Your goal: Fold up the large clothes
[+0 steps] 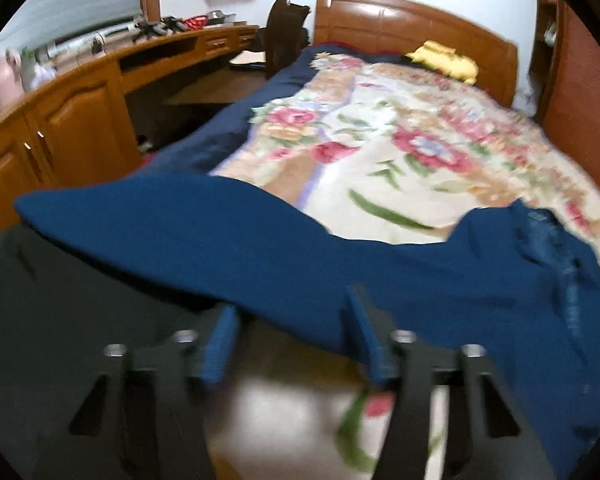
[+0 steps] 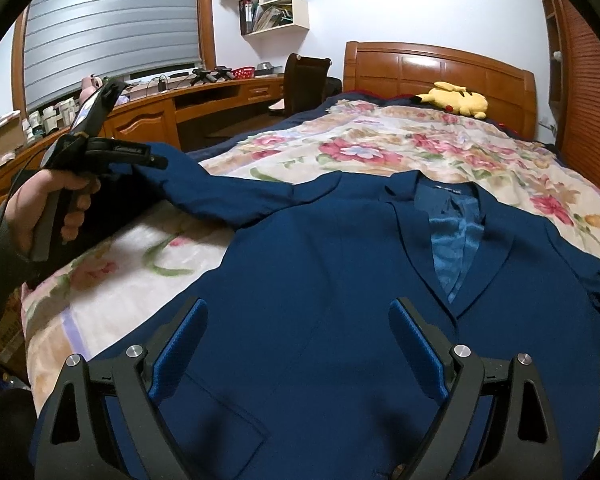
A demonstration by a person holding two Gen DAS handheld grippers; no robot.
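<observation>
Right hand-held gripper is hovering just above the lower front of the blue jacket, fingers spread wide and gripping nothing; its blue pads are framing the jacket's front panel without clearly touching it.

Left hand-held gripper is showing in the right wrist view, carried in the person's left hand; its tip is meeting the end of the jacket's sleeve, which is lifting off the bed toward it; in the left wrist view its fingers are standing apart with the blue cloth just ahead of them; whether they are pinching the sleeve cannot be told, since that view is blurred.

Jacket is lying front-up on the floral blanket, collar toward the headboard, lapels open on a lighter blue lining; blanket is covering the bed over a dark navy cover.

Yellow plush toy is resting near the headboard; a wooden counter is running along the window wall on the left; wall shelves are hanging above it.
</observation>
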